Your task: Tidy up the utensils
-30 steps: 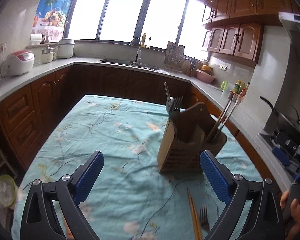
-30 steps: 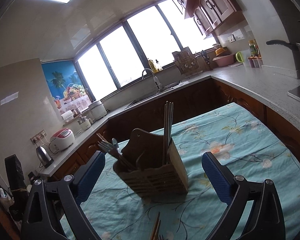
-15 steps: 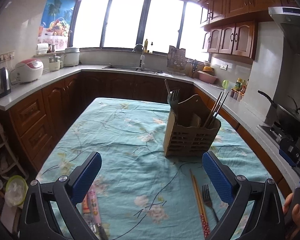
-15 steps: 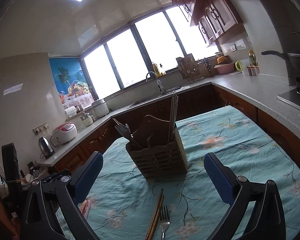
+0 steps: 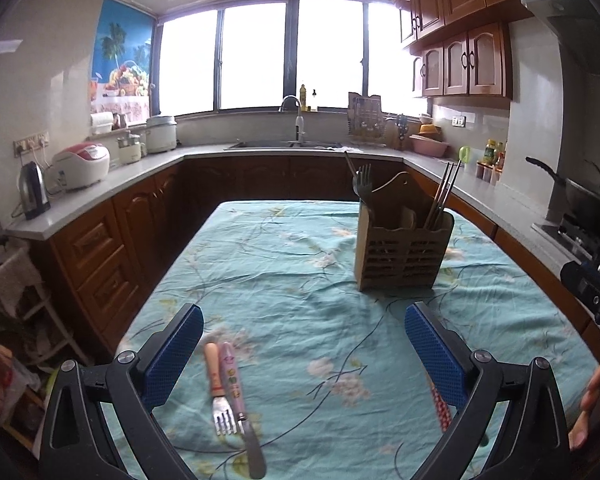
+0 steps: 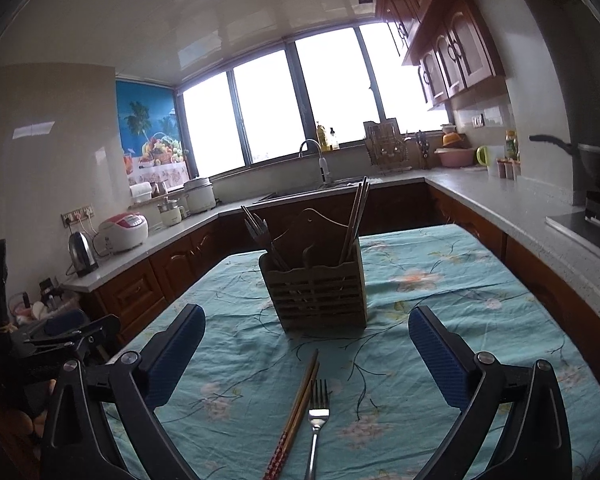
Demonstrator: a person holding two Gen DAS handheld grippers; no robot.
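A wooden utensil holder (image 5: 403, 254) (image 6: 317, 290) stands on the floral tablecloth with forks and chopsticks in it. In the left wrist view an orange-handled fork (image 5: 217, 388) and a pink-handled knife (image 5: 238, 402) lie between the jaws of my left gripper (image 5: 304, 354), which is open and empty above them. In the right wrist view a pair of chopsticks (image 6: 296, 412) and a metal fork (image 6: 317, 420) lie between the jaws of my right gripper (image 6: 306, 354), also open and empty. The chopstick ends (image 5: 440, 404) show by the left gripper's right finger.
The table (image 5: 284, 264) has a teal cloth and stands inside a U-shaped kitchen counter (image 5: 100, 196). A kettle (image 5: 33, 190) and rice cooker (image 5: 82, 165) stand on the left counter. A stove with a pan (image 5: 580, 196) is at the right.
Both grippers have pulled back from the holder toward the near table edge. The fork and knife have come into the left view, the chopsticks and fork fully into the right view.
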